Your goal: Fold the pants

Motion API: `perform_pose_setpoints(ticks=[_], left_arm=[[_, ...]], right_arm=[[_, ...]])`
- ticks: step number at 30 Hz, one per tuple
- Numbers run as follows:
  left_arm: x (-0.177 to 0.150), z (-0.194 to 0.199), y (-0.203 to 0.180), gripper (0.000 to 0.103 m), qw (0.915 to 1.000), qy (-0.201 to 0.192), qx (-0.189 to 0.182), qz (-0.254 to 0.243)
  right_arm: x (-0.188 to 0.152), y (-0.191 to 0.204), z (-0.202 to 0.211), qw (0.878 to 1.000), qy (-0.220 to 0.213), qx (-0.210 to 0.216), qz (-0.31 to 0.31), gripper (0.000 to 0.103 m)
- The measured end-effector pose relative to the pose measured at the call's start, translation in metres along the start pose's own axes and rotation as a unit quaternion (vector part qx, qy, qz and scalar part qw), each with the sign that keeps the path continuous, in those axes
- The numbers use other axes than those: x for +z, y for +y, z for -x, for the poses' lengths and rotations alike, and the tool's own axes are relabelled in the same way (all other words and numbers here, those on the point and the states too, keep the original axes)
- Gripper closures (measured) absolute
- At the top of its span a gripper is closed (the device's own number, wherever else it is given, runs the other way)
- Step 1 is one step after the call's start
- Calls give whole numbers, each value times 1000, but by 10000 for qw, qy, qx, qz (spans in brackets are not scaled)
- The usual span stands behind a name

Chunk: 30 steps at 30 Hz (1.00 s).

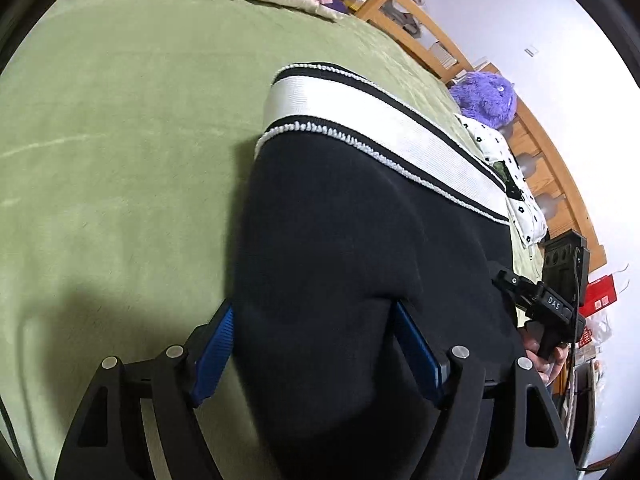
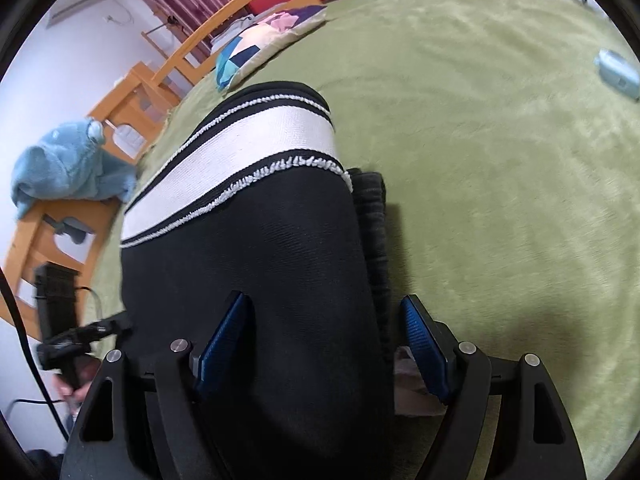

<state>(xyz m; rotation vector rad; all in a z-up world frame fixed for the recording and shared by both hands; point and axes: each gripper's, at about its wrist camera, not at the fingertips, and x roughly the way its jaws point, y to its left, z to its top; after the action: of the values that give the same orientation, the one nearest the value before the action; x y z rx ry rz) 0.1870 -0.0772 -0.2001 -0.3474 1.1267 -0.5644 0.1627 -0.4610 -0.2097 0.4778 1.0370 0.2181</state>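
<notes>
Through the left wrist camera we see the black pants [image 1: 340,240], white-banded at the waist, lying on the green blanket [image 1: 120,160]. Their fabric bulges between the left gripper [image 1: 316,352], whose jaws stand spread; whether the pads press it, we cannot tell. A purple plush toy [image 1: 486,98] sits beyond.

Through the right wrist camera, the right gripper [image 2: 328,344] likewise straddles the pants [image 2: 260,248], grip uncertain. A patchwork pillow [image 2: 256,50] lies behind.

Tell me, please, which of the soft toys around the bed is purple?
The fuzzy purple plush by the wooden bed rail, just beyond the pants' white waistband; the other plush is light blue.
</notes>
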Motion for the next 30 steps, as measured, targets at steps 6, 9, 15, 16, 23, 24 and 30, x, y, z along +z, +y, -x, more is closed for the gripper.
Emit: perform_pose_setpoints(ticks=[6,9,15,16,23,24,30], left_arm=[[-3,-9,-13,22,9993,-233,146,-236],[-4,-5,-13,43,9991,-313,121,-269],[3,29,-21,73,9973,-544,-84,-482],[4,35,-25,75,9968,-581,-92,-548],[17,88,-32,79,9916,-1040,17,-770],[21,97,-27,80,9911,-1095,54,-754],[49,149,5,80,9844,-1463,591,-776]], right_arm=[[-2,16,-13,9998,97,0,166,27],[-2,21,-13,9998,76,-127,131,29],[-6,40,15,9985,-432,-322,10,55],[-7,45,19,9981,-498,-375,6,58],[-17,90,45,9955,-907,-288,-46,67],[-20,95,45,9954,-925,-228,-50,67],[-16,147,22,9943,-994,388,-40,68]])
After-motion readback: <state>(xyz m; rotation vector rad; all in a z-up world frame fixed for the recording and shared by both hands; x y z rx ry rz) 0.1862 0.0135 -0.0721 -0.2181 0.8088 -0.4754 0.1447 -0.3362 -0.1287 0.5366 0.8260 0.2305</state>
